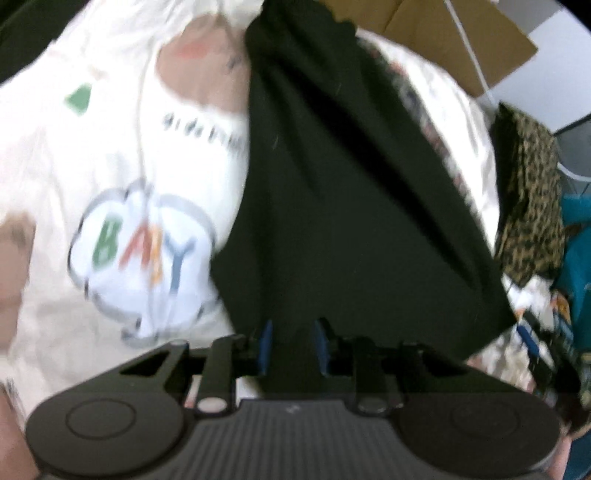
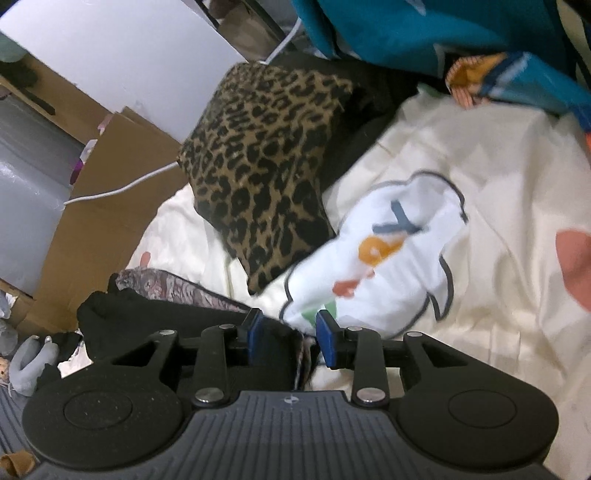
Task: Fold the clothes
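Black cloth point(image 1: 332, 206) fills the middle of the left wrist view, a dark garment lying in loose creases on a cream bedsheet point(image 1: 110, 155) printed with cartoon clouds and letters. The left gripper point(image 1: 293, 345) hangs above its near edge with the blue pads parted; the fabric shows in the gap, but blur hides whether the pads press on it, so I cannot tell if it is gripped or freed.

In the right wrist view, the right gripper point(image 2: 290, 339) sits low at another edge of the same black garment point(image 2: 155, 317), beside a patterned lining or second layer point(image 2: 177, 286). Its jaws stand apart, with a bit of dark cloth between them that neither pad visibly pinches, so it looks released.

My reading is that 1 fold has been laid and both tools are letting go. The next move probably calls for picking 2 fresh hold points, on corners or on a fold line, and carrying them over evenly so the cloth does not bunch.

Count: 1 black garment in hand, 1 folded leopard-print piece point(image 2: 266, 162) waiting just beyond it, 1 teal item point(image 2: 424, 33) farther back, 2 grippers, and 1 cardboard box point(image 2: 110, 206) off the bed.
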